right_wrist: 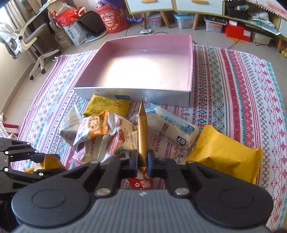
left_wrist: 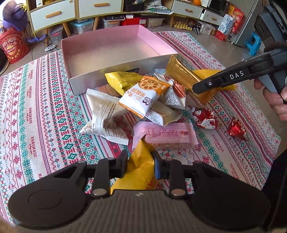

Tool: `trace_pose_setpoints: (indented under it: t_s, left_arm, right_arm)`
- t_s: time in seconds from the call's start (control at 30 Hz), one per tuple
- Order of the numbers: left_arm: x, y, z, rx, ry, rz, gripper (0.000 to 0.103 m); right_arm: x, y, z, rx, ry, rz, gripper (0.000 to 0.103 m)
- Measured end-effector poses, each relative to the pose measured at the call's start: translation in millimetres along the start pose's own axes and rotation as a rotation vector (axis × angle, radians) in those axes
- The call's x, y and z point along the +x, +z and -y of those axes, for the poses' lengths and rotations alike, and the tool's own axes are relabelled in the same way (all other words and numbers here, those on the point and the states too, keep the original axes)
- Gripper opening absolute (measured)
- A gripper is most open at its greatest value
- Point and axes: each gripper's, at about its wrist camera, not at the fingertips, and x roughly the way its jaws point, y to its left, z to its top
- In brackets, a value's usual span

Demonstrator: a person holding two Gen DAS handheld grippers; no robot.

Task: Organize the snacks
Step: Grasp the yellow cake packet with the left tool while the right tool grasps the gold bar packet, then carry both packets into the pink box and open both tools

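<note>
A pink-lined box (left_wrist: pixel 86 82) (right_wrist: pixel 132 93) stands empty on the patterned cloth, with a heap of snack packets in front of it. My left gripper (left_wrist: pixel 139 161) (right_wrist: pixel 43 165) is shut on a yellow packet (left_wrist: pixel 139 172) (right_wrist: pixel 52 162), raised a little above the cloth. My right gripper (right_wrist: pixel 143 160) (left_wrist: pixel 195 87) is shut on a gold foil packet (right_wrist: pixel 142 132) (left_wrist: pixel 183 75), which stands on edge between the pads. The heap holds an orange biscuit packet (left_wrist: pixel 143 93) (right_wrist: pixel 93 127), a pink packet (left_wrist: pixel 166 134), white packets (left_wrist: pixel 104 114) and a larger yellow packet (right_wrist: pixel 224 154).
Red foil sweets (left_wrist: pixel 204 116) (left_wrist: pixel 236 129) lie on the cloth at the right, and one red sweet (right_wrist: pixel 140 183) sits under my right gripper. A person's hand (left_wrist: pixel 276 100) holds the right gripper. Cabinets (left_wrist: pixel 53 14), storage bins (right_wrist: pixel 183 19) and an office chair (right_wrist: pixel 30 41) stand beyond the cloth.
</note>
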Motion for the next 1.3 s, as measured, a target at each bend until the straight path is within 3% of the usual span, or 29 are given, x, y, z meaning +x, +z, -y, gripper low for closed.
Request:
trace_pose_setpoints:
  t_s: [0.17, 0.33, 0.5, 0.6, 0.63, 0.7, 0.8, 0.83, 0.97, 1.07, 1.13, 1.3]
  left_arm:
    - [-11, 5, -3, -0.017, -0.001, 0.035, 0.031]
    - [-13, 8, -1, -0.033, 0.001, 0.057, 0.021]
    - [-2, 7, 2, -0.009, -0.031, 0.013, 0.021]
    - [9, 3, 5, 0.014, -0.018, -0.045, 0.029]
    - [14, 1, 5, 0.023, -0.006, -0.068, 0.04]
    - [18, -2, 4, 0.034, 0.004, -0.089, 0.046]
    - [22, -7, 5, 0.065, -0.002, -0.144, 0.063]
    - [25, -9, 5, 0.075, 0.003, -0.167, 0.064]
    - [33, -18, 4, 0.098, 0.028, -0.229, 0.064]
    - [31, -21, 0, 0.087, 0.038, -0.215, 0.06]
    - [28, -24, -4, 0.061, 0.033, -0.197, 0.051]
    - [15, -24, -11, 0.026, 0.018, -0.139, 0.045]
  right_arm:
    - [-7, 3, -1, 0.01, 0.023, 0.027, 0.009]
    - [-12, 3, -1, 0.02, 0.033, 0.046, 0.009]
    - [-6, 3, -3, 0.015, 0.033, 0.021, 0.009]
    - [5, 0, -4, 0.014, 0.01, -0.018, 0.012]
    - [10, -1, -2, 0.019, 0.005, -0.036, 0.014]
    - [20, -3, 0, 0.028, -0.01, -0.063, 0.015]
    - [31, -4, 2, 0.043, -0.012, -0.086, 0.018]
    - [34, -4, 2, 0.046, -0.012, -0.091, 0.018]
    - [38, -4, 4, 0.047, -0.02, -0.093, 0.019]
    - [35, -4, 5, 0.043, -0.027, -0.079, 0.017]
    - [33, -5, 3, 0.043, -0.03, -0.068, 0.012]
    - [22, -5, 3, 0.031, -0.034, -0.045, 0.009]
